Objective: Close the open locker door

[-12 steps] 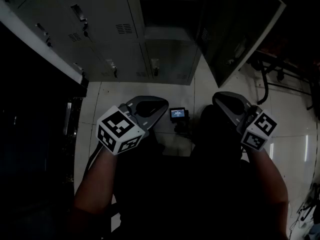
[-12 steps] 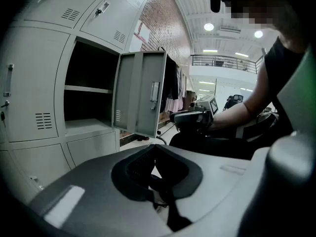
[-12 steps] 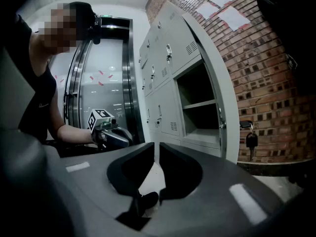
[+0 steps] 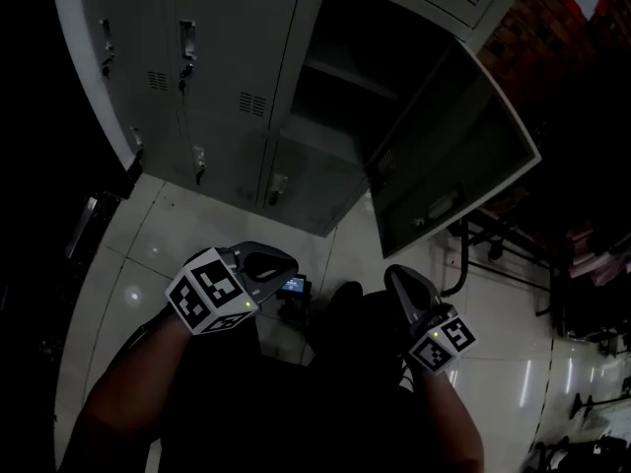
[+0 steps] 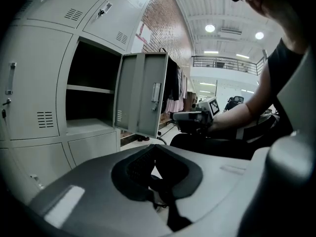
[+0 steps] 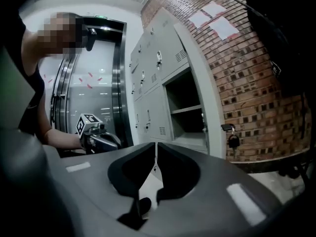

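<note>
A bank of grey lockers (image 4: 197,57) stands ahead in the head view. One compartment (image 4: 365,77) is open, and its door (image 4: 454,156) is swung out to the right. Both of my grippers hang low over the floor, well short of the door. My left gripper (image 4: 271,264) is shut with nothing in it. My right gripper (image 4: 404,289) is also shut and empty, and sits below the door's lower edge. In the left gripper view the door (image 5: 143,95) stands ajar beside the dark compartment (image 5: 91,102). The right gripper view shows the compartment (image 6: 187,112) from the side.
A small device with a lit screen (image 4: 293,286) lies on the white tiled floor (image 4: 148,254) between the grippers. Dark metal legs (image 4: 493,244) stand right of the door. A brick wall (image 4: 552,28) is behind, and a padlock (image 6: 232,139) hangs by the locker's edge.
The head view has tipped up toward the lockers, so the open compartment and door fill more of the frame. Both grippers show lower and stay shut.
</note>
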A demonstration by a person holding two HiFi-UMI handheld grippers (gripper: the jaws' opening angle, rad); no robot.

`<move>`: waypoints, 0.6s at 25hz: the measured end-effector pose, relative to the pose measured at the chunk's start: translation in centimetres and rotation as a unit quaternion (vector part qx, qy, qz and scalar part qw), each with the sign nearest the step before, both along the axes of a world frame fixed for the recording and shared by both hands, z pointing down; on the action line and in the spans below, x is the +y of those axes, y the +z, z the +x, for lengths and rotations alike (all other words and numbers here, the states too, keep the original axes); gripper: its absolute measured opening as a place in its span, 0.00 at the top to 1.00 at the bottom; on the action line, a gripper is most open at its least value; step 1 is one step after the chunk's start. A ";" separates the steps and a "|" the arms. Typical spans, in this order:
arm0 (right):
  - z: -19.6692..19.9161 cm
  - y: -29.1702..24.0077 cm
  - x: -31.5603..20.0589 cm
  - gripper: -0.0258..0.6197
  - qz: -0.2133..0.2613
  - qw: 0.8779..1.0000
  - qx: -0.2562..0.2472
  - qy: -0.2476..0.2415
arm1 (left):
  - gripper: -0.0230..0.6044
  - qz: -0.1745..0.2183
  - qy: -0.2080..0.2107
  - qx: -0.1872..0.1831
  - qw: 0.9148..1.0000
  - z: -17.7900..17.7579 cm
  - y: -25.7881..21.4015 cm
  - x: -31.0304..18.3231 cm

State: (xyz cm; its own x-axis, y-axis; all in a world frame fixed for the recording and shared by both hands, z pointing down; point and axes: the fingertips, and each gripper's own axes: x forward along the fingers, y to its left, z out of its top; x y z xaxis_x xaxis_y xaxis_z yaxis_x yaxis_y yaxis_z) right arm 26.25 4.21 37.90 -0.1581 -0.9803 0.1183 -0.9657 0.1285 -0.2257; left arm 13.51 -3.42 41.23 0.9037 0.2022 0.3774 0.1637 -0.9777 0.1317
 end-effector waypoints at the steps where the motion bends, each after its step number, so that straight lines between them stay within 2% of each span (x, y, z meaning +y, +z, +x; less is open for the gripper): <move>1: 0.6 -0.1 0.2 0.94 0.003 1.000 -0.005 0.013 | 0.94 0.000 -0.001 0.000 1.000 0.0 0.1 0.1; 3: 1.9 -0.2 0.5 0.92 0.006 0.999 -0.004 0.044 | 0.94 0.000 -0.001 0.001 1.000 0.1 0.2 0.2; 7: 4.7 -1.4 0.7 0.80 0.013 0.995 0.032 0.095 | 0.94 0.002 -0.001 0.005 1.000 0.5 0.0 0.1; 11: 7.5 -4.3 0.2 0.67 0.033 0.988 0.046 0.142 | 0.94 0.004 -0.001 0.007 1.000 0.6 -0.1 0.1; 13: 9.0 -5.5 0.0 0.63 0.038 0.985 0.066 0.155 | 0.94 0.006 -0.001 0.007 1.000 0.6 -0.1 0.1; 15: 9.4 -7.0 -0.8 0.62 0.051 0.985 0.065 0.150 | 0.94 0.005 -0.002 0.007 1.000 0.6 -0.1 0.2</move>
